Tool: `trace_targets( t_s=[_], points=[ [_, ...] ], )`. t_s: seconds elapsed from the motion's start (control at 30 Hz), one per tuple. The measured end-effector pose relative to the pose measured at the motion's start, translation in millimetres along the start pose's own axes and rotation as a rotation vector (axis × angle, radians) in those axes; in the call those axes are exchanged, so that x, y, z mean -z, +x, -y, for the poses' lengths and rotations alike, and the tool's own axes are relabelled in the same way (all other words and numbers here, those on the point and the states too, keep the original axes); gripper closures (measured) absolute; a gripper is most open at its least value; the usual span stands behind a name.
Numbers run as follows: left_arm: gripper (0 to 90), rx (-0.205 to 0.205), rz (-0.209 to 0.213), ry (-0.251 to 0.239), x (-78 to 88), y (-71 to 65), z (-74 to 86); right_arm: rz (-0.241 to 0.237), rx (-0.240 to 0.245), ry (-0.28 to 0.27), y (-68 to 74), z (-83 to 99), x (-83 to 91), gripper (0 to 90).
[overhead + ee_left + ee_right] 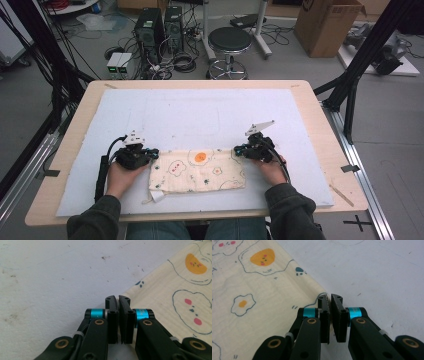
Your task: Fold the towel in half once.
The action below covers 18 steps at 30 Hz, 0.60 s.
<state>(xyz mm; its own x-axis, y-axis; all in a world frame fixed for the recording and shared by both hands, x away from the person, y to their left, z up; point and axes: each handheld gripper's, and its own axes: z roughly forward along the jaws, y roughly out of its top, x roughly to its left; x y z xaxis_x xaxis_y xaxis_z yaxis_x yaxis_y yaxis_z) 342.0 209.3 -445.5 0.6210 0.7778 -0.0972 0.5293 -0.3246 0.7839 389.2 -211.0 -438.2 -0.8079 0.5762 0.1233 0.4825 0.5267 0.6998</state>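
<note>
Cloth corners in both grippers

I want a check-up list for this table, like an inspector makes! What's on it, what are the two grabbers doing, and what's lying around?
Surface: wooden table covered by a white mat, lightly speckled with marks.
Job's things: cream cloth printed with eggs and cloud shapes, folded flat on the mat's near half.
Clutter: nothing seen on the mat besides the cloth.
Grippers: left gripper shut at the cloth's far left corner; right gripper shut at its far right corner; whether fabric is pinched cannot be told.
Cables: a black cable trails from the left gripper; more tangle on the floor.
Surroundings: stool, two computer towers, cardboard box.
</note>
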Motion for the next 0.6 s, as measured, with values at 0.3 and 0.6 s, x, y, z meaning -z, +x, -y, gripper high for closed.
trace_targets(
  t_s=[0.3,0.6],
  points=[
    [70.9,-0.008,0.01,-0.055,8.7,3.1,-1.6,-0.025,-0.031,-0.058,-2.6,0.9,4.1,70.6],
    [61.8,-0.004,0.063,-0.109,18.5,1.3,-6.9,-0.045,-0.051,-0.142,-3.0,0.0,16.5,53.7]
  ],
)
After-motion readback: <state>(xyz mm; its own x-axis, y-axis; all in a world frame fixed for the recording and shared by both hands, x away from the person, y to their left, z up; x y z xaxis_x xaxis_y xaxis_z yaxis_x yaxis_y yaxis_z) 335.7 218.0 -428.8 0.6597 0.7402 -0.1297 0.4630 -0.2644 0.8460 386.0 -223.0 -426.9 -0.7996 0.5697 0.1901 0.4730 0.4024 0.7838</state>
